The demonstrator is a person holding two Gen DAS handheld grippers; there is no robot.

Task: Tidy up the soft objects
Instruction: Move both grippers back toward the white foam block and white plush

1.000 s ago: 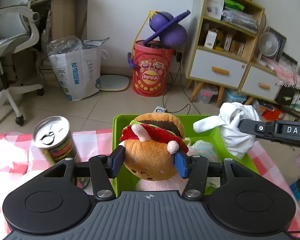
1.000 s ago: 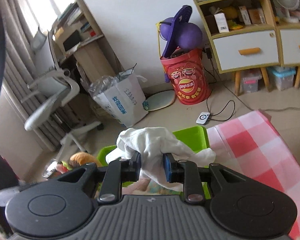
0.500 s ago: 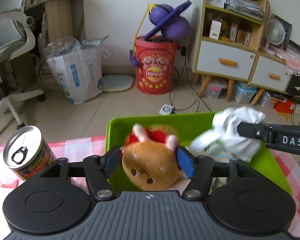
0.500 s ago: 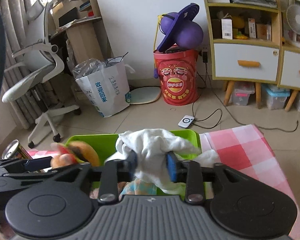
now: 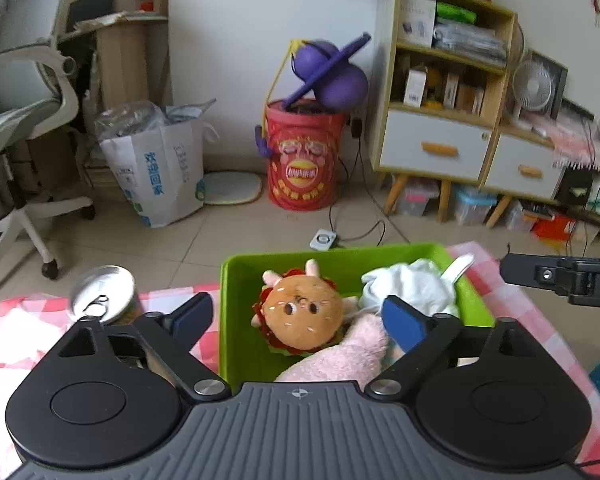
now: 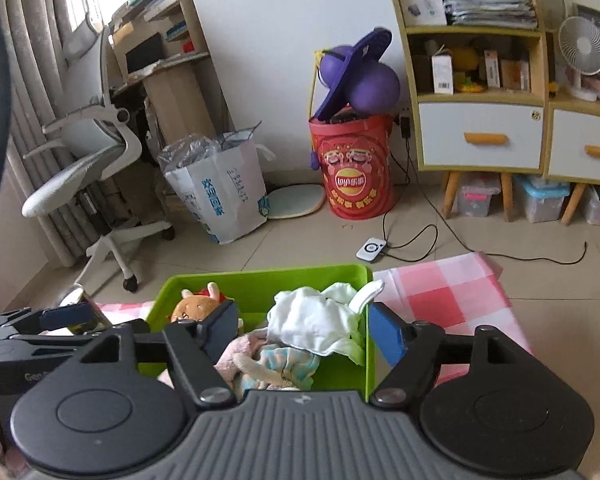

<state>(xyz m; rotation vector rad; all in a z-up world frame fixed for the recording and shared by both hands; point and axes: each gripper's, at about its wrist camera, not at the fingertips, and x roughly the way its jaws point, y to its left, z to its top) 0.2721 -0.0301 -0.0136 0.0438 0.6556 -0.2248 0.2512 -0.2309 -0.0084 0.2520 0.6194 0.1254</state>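
Rectangular plastic bin (image 5: pixel 236 320): bright lime green.
Burger-shaped plush toy (image 5: pixel 302 312): tan bun, red and green edges.
Crumpled cloth (image 6: pixel 320 320): white.
Checked tablecloth (image 6: pixel 452 292): pink and white squares.
Gripper pads (image 5: pixel 402 322): blue.

In front of me the pink-and-white checked cloth (image 5: pixel 512 304) covers the low surface, and sitting straight on it is the green bin (image 5: pixel 236 320), with cloth showing on both its left and right sides. Just left of the bin, the tin can (image 5: pixel 102 294) with its ring-pull lid stands upright on the same cloth. Beyond the far edge is the tiled floor (image 6: pixel 440 240), where a small white puck (image 6: pixel 371 249) on a black cable lies.
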